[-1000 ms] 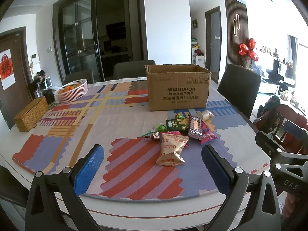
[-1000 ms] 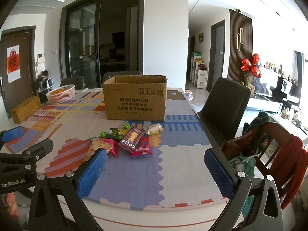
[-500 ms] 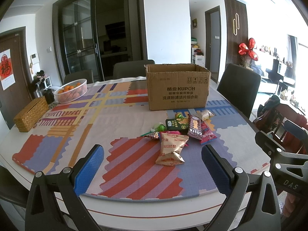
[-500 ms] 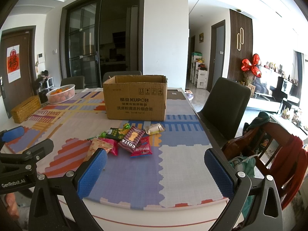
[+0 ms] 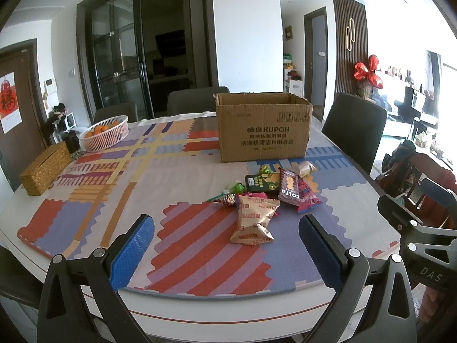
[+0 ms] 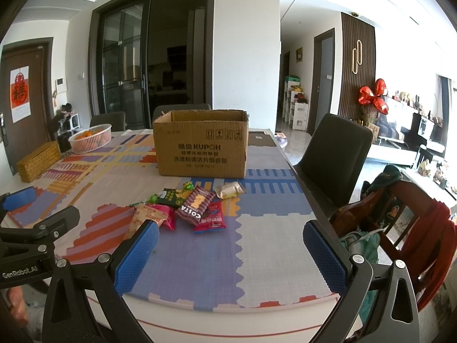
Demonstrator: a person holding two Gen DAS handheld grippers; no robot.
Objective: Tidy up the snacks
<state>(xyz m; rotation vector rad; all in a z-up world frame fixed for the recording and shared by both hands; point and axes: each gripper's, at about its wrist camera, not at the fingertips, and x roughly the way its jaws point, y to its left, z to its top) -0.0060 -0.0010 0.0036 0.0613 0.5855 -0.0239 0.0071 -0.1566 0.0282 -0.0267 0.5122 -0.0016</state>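
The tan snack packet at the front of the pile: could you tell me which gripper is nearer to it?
Left. The tan snack packet lies just ahead between the open left gripper's jaws; the right gripper is open too, off to the packet's right.

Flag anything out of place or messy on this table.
The snacks lie in a loose, overlapping heap on the mat in front of the open box, none inside as far as shows. Nothing looks spilled or damaged.
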